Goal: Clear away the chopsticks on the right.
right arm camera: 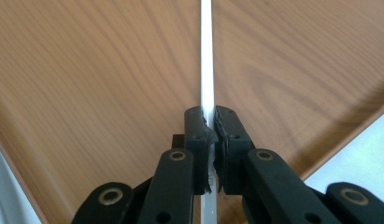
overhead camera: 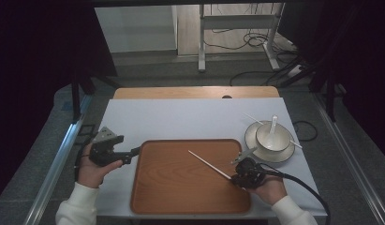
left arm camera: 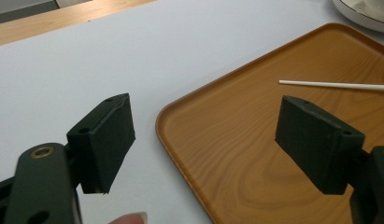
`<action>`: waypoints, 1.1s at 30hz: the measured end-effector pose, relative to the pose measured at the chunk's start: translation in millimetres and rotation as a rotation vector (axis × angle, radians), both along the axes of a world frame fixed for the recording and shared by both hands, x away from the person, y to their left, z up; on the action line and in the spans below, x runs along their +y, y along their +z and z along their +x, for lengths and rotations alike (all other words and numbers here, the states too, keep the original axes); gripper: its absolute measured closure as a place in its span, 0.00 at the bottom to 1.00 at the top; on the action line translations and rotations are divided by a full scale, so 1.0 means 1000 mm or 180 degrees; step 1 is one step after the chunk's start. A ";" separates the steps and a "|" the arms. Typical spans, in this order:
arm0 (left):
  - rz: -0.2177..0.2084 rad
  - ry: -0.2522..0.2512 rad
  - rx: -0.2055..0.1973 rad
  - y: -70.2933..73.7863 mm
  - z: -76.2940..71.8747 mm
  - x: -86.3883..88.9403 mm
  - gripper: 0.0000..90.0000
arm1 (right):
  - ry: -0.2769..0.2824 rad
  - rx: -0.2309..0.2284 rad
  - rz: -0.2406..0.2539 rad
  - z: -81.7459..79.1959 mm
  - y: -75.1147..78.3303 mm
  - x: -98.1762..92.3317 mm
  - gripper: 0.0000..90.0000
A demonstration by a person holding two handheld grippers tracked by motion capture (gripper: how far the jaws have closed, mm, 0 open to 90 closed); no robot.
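Left hand [overhead camera: 94, 169] sits on the white table cover [overhead camera: 181, 117] just left of the tray, wrist low, holding the left gripper [overhead camera: 134, 151] roughly level and aimed right at the tray's left rim. Its jaws are spread wide with nothing between them; in the left gripper view they straddle the tray's near-left corner [left arm camera: 168, 116], one pad over the cover, the other over the wood. A fingertip [left arm camera: 131, 218] shows at the bottom edge of that view. Right hand [overhead camera: 270, 187] comes in at the tray's right edge, with the right gripper [overhead camera: 235, 178] pointed left and slightly away from the person. Its jaws are clamped on a white chopstick [overhead camera: 210, 165]; in the right gripper view the stick [right arm camera: 207, 56] runs straight out from between the pads over the wood grain. It's gripped near one end and the rest angles up-left across the middle of the wooden tray [overhead camera: 171, 187]; can't tell whether the far tip touches the surface. Count: one tray, one held chopstick, a second chopstick [overhead camera: 254, 119] lying across the plate behind the bowl, one white bowl [overhead camera: 272, 137] sitting on one white plate [overhead camera: 255, 140] just off the tray's far-right corner, and one white spoon [overhead camera: 273, 125] standing in the bowl. Two grippers, each trailing a black cable [overhead camera: 302, 185]. Sleeves are white on both forearms.
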State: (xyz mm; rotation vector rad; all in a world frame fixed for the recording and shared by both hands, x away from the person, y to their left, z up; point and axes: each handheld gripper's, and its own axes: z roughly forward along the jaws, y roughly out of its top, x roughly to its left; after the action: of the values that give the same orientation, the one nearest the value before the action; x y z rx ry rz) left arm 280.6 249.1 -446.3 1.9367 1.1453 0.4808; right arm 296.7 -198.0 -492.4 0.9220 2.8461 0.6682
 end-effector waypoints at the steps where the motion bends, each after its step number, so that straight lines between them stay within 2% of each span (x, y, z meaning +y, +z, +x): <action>1: -0.0001 0.0003 -0.0001 0.000 0.000 0.000 0.22 | 0.0012 -0.0002 -0.0003 0.000 0.000 0.000 0.94; 3: -0.0001 0.0003 -0.0004 0.001 0.000 0.001 0.22 | 0.0054 -0.0048 -0.0023 -0.001 -0.001 0.000 0.93; 5: -0.0002 0.0008 -0.0009 0.001 0.000 0.001 0.22 | 0.0048 -0.0074 -0.0005 -0.001 0.001 0.000 0.84; 8: -0.0004 0.0013 -0.0011 0.001 -0.001 0.001 0.22 | 0.0035 -0.0217 0.0009 -0.002 0.006 -0.002 0.71; 10: -0.0003 0.0019 -0.0009 0.001 -0.001 0.002 0.22 | -0.0001 -0.0321 0.0109 -0.002 0.013 -0.005 0.63; 13: 0.0003 0.0019 -0.0012 0.001 -0.001 0.002 0.22 | -0.0082 -0.0482 0.0267 -0.001 0.028 -0.013 0.57; 16: 0.0004 0.0019 -0.0018 0.002 -0.002 0.001 0.22 | -0.0137 -0.0637 0.0306 0.003 0.039 -0.021 0.53; 23: 0.0017 0.0027 -0.0006 0.001 -0.002 0.002 0.22 | -0.0164 -0.0682 0.0295 0.014 0.058 -0.040 0.47; 25: 0.0021 0.0025 -0.0003 0.000 -0.001 0.001 0.22 | -0.0197 -0.0703 0.0341 0.017 0.066 -0.048 0.47; 29: 0.0031 0.0011 0.0002 -0.001 -0.001 -0.001 0.22 | -0.0321 -0.0776 0.0387 0.023 0.086 -0.065 0.48; 30: 0.0028 0.0003 0.0008 -0.001 -0.001 -0.001 0.22 | -0.0407 -0.0809 0.0370 0.028 0.095 -0.075 0.48; 33: 0.0045 -0.0005 0.0016 -0.001 -0.001 -0.001 0.22 | -0.0483 -0.0852 0.0345 0.033 0.103 -0.086 0.48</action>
State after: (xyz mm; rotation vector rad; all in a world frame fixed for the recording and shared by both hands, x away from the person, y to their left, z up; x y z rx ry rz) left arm 279.9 247.9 -447.8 1.9518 1.1464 0.4848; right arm 329.3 -284.4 -389.8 0.9696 2.5007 0.8627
